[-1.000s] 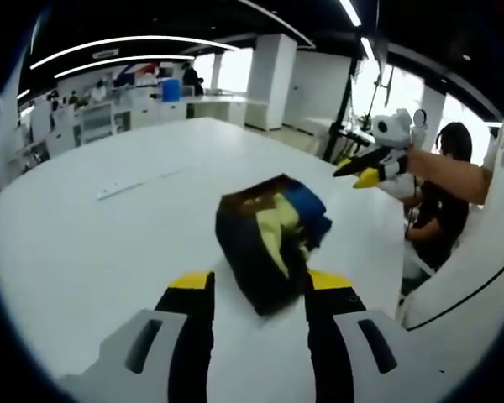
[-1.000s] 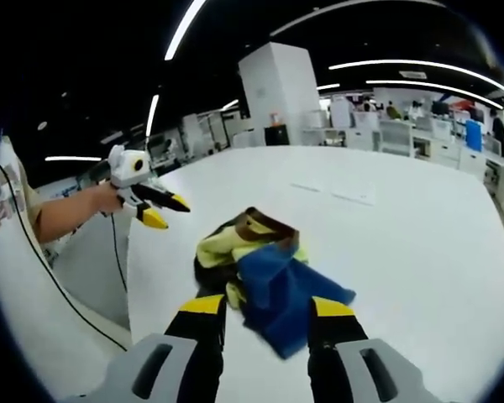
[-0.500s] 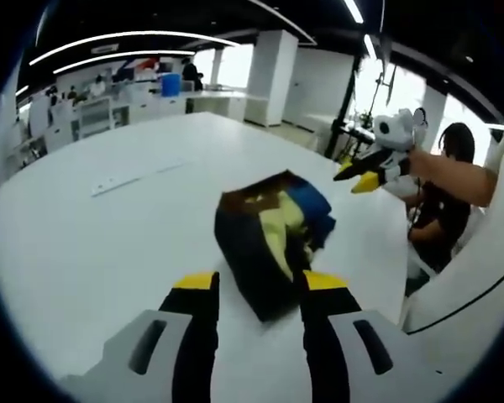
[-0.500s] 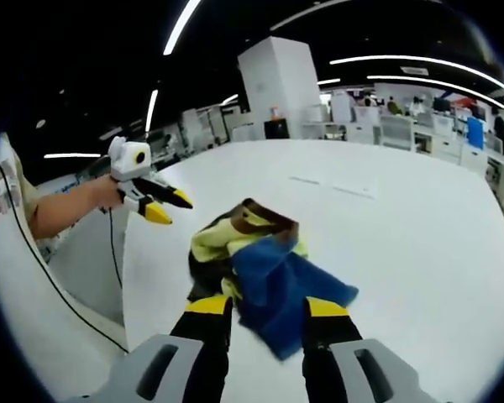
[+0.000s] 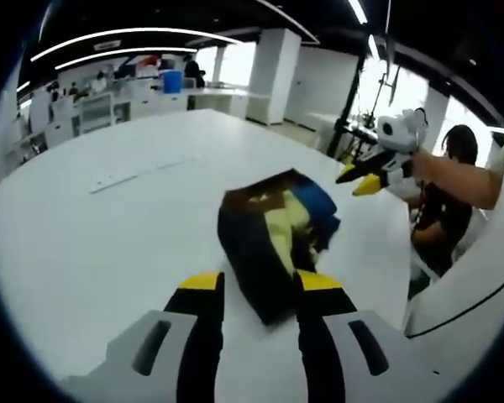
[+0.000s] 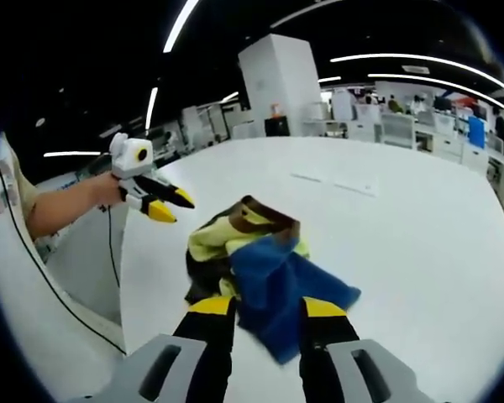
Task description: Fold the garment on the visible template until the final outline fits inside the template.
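Observation:
A crumpled garment (image 5: 273, 239) in dark navy, yellow, brown and blue lies bunched on the white table (image 5: 92, 252); in the right gripper view the garment (image 6: 252, 260) shows its blue part nearest. My left gripper (image 5: 259, 285) hangs in the air short of the garment, open and holding nothing. The left gripper (image 6: 170, 205) also shows at the table's left edge, yellow tips apart. My right gripper (image 6: 266, 309) is likewise open and empty before the garment. The right gripper (image 5: 359, 178) hovers beyond the table's right edge.
Thin pale strip marks (image 5: 139, 170) lie on the table beyond the garment, and the marks (image 6: 336, 186) show far right too. A seated person (image 5: 443, 210) is off the table's right side. A cable (image 6: 59, 290) trails below a bare forearm (image 6: 63, 210). Desks stand behind.
The jaws of both grippers have narrowed slightly. Both cameras shifted a little; the garment lies as it was.

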A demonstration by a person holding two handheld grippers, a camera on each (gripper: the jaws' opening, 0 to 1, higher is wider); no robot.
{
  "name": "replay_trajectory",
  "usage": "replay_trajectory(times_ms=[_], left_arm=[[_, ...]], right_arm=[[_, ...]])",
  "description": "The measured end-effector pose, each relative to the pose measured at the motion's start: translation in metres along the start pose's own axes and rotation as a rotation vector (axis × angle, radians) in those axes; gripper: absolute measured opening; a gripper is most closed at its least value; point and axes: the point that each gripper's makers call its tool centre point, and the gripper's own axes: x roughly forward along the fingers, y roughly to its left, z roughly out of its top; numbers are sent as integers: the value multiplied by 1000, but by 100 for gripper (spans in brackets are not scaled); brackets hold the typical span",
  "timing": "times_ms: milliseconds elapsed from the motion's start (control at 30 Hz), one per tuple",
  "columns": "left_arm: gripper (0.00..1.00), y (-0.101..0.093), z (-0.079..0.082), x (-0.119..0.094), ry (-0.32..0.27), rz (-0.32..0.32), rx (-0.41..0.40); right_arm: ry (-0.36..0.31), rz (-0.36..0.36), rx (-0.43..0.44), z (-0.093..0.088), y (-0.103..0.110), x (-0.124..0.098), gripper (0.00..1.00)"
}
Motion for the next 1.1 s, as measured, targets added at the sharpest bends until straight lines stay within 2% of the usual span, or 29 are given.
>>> replay_trajectory(times_ms=[467, 633, 733, 1100], left_arm=[[26, 7, -6, 16, 38, 8, -22], [26, 17, -9, 24, 56, 15, -27], [24, 19, -7, 26, 45, 17, -48], [22, 19, -5, 36, 45, 10, -72]], right_arm=[[34, 8, -16, -6, 2, 19, 18], [38, 13, -22, -7, 4, 25, 13], [46, 15, -33, -8, 5, 28, 10], [53, 28, -33, -10, 8, 35, 9]])
